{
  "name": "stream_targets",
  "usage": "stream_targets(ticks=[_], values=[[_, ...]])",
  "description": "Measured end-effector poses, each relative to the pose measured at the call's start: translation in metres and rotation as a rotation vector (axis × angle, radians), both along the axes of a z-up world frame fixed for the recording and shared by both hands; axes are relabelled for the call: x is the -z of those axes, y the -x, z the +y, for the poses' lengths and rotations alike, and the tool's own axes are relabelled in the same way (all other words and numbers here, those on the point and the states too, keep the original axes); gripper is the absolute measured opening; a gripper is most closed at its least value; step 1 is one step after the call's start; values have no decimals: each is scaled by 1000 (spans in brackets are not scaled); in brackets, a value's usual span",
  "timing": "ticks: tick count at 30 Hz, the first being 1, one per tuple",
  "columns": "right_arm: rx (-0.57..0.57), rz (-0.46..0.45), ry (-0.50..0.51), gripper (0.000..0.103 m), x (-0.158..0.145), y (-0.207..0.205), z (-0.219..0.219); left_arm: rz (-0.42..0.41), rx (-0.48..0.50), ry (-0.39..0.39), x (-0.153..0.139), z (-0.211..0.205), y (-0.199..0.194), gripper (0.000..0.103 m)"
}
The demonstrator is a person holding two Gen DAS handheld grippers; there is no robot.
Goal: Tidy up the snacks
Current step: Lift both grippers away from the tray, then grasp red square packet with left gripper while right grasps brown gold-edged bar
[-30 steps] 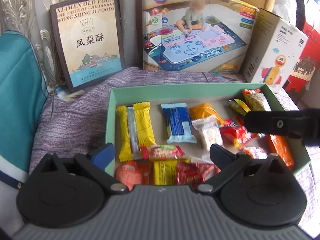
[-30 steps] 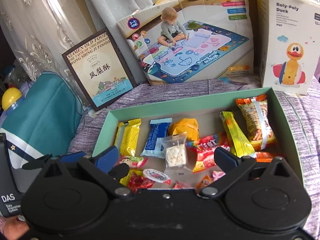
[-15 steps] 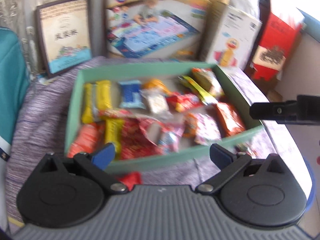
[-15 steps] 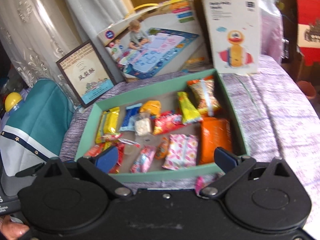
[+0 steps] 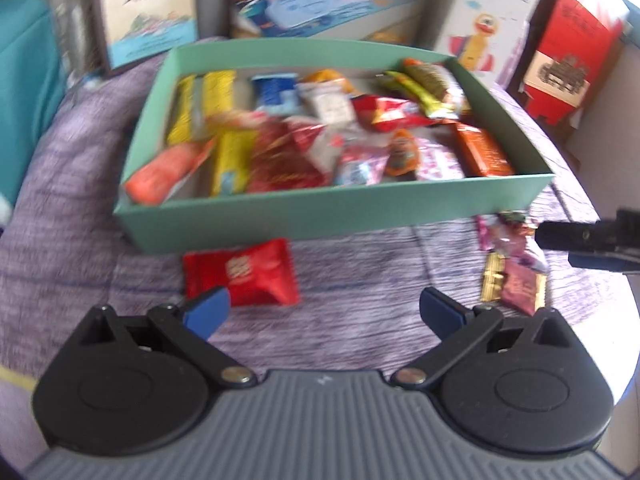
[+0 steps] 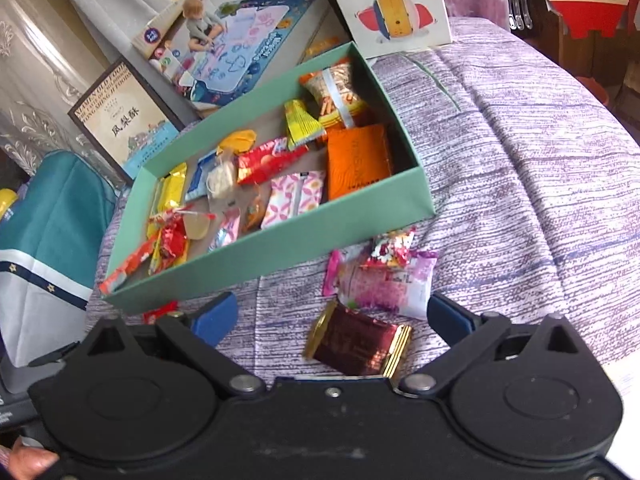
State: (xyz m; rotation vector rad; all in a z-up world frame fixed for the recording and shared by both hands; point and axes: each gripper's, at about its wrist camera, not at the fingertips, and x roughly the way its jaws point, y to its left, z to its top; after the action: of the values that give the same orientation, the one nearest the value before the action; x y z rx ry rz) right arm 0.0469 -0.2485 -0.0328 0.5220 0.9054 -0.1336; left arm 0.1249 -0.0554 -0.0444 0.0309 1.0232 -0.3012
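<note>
A green box point(image 5: 332, 212) full of wrapped snacks sits on the purple cloth. In front of it lies a red packet point(image 5: 240, 276), just ahead of my left gripper point(image 5: 324, 312), which is open and empty. In the right wrist view, a maroon and gold packet point(image 6: 358, 346) lies on the cloth between the fingers of my right gripper point(image 6: 336, 316). Its jaws are closing but the pads stand clear of the packet. A pink and white packet point(image 6: 384, 284) and a small red candy point(image 6: 394, 248) lie just beyond. The right gripper's fingers point(image 5: 588, 240) show at the right edge of the left view.
Behind the green box point(image 6: 280, 248) lean a framed food box point(image 6: 124, 128), a play-mat box point(image 6: 240, 40) and a duck toy box point(image 6: 396, 4). A teal bag point(image 6: 48, 220) stands at the left. The cloth drops off at the right edge point(image 5: 616, 280).
Both grippers have drawn back from over the box and dropped toward the cloth in front of it. The loose packets there have come into view.
</note>
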Motion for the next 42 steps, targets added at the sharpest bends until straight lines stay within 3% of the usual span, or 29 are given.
stream_targets(ticks=[3, 5, 13, 22, 23, 27, 28, 33, 34, 37, 42], values=[[-20, 13, 41, 76, 7, -3, 9, 15, -47, 4, 7, 17, 0, 103], [-31, 17, 50, 72, 12, -9, 14, 16, -76, 7, 9, 27, 0, 103], [-71, 60, 47, 72, 23, -7, 38, 22, -129, 2, 15, 47, -14, 103], [-121, 61, 117, 71, 17, -14, 66, 21, -108, -12, 24, 29, -39, 102], [-116, 61, 127, 71, 16, -15, 66, 19, -108, -19, 26, 28, -40, 100], [-95, 54, 150, 71, 13, -16, 55, -49, -82, -102, 27, 22, -34, 61], [-93, 55, 151, 71, 13, -17, 53, -61, -82, -118, 26, 22, -33, 57], [-134, 59, 171, 56, 21, -24, 54, -48, -67, -68, 24, 32, -27, 56], [-148, 51, 193, 55, 22, -26, 60, -39, -61, -53, 24, 34, -24, 56], [-197, 48, 280, 40, 23, -28, 75, -33, -40, -38, 23, 33, -17, 56], [-231, 38, 282, 36, 22, -24, 88, -35, -23, -43, 24, 27, -12, 59]])
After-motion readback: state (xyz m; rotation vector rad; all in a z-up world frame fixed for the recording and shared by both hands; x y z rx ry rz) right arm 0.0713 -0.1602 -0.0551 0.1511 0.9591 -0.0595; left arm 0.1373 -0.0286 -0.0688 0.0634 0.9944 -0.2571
